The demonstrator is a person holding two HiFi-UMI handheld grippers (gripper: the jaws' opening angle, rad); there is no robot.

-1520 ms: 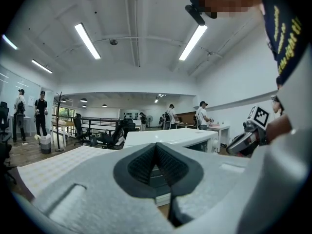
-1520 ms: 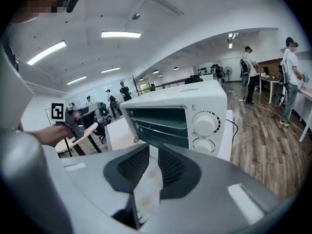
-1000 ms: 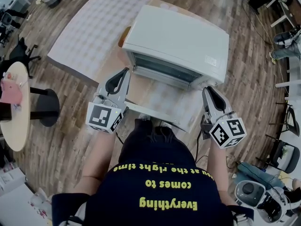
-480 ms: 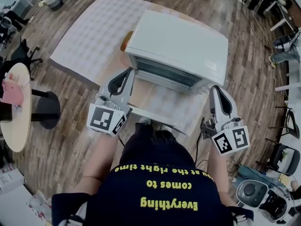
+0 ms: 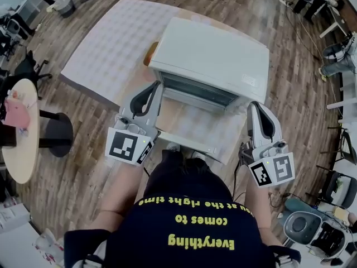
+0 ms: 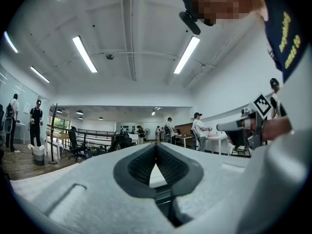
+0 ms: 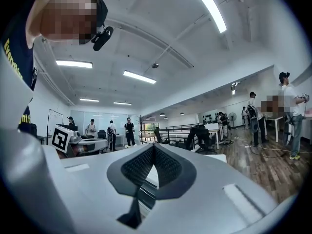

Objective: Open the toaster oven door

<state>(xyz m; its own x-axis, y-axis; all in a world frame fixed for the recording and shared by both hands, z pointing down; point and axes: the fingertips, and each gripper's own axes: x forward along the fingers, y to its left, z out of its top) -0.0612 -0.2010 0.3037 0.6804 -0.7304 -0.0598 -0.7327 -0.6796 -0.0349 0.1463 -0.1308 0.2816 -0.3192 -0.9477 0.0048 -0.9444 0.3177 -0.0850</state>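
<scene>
In the head view the white toaster oven [image 5: 215, 54] stands on a table, its door [image 5: 192, 124] hanging open toward me, with the dark cavity [image 5: 198, 89] showing. My left gripper [image 5: 156, 86] hovers by the oven's front left corner, jaws shut and empty. My right gripper [image 5: 254, 106] hangs by the front right corner; its jaws have just been closing and now stand shut with nothing between them. Both grippers' own views look level over the oven top into the room: the left gripper [image 6: 156, 146] and the right gripper [image 7: 154, 147] show closed pads.
The table [image 5: 111, 43] wears a pale checked cloth. A brown round thing [image 5: 150, 52] peeks out beside the oven's left side. A small round table [image 5: 19, 133] stands at my left, office chairs [image 5: 334, 183] at my right. People stand farther off in the room.
Both grippers have risen in front of the oven. The left one has edged closer to the oven's front left corner. The door stays open.
</scene>
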